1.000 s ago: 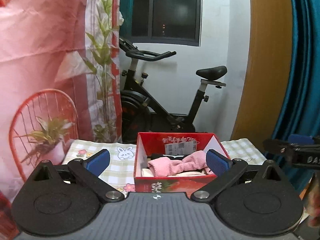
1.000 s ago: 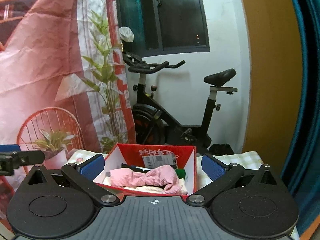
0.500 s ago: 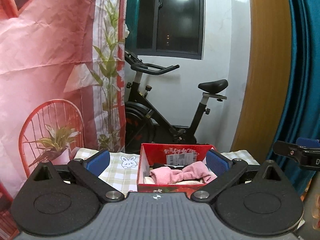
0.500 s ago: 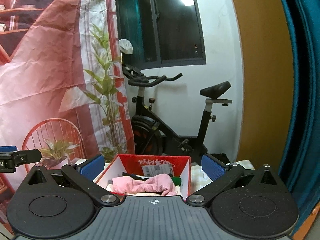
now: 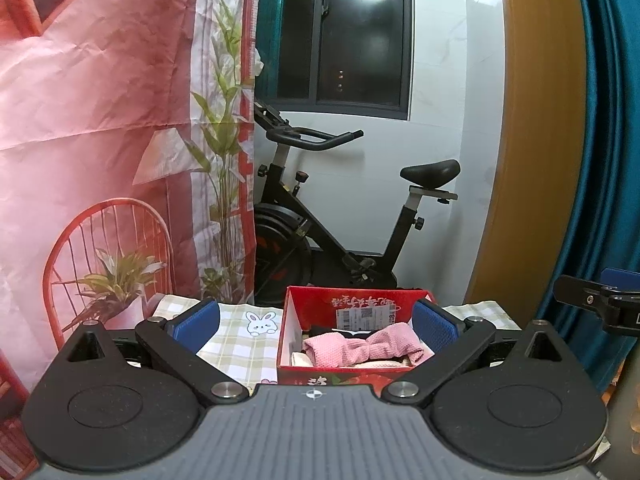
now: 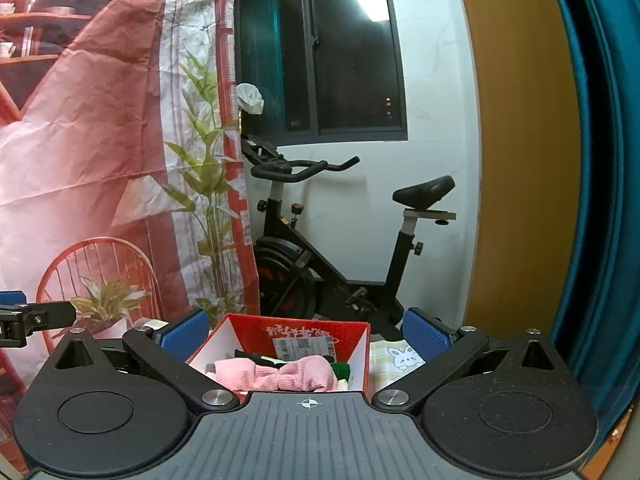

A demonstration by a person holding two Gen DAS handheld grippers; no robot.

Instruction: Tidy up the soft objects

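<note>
Currently my left tool (image 5: 316,322) and right tool (image 6: 306,332) both stand with fingers spread wide, gripping nothing. Beyond them: one red box (image 5: 352,304) on the checked tabletop (image 5: 240,344), holding a pink cloth (image 5: 360,350) atop other soft items. Behind: an exercise bike (image 5: 320,216), a dark window (image 5: 360,40).

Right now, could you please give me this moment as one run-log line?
left hand-held gripper: open, empty | right hand-held gripper: open, empty | pink cloth: in red box | box: on checked tablecloth
</note>
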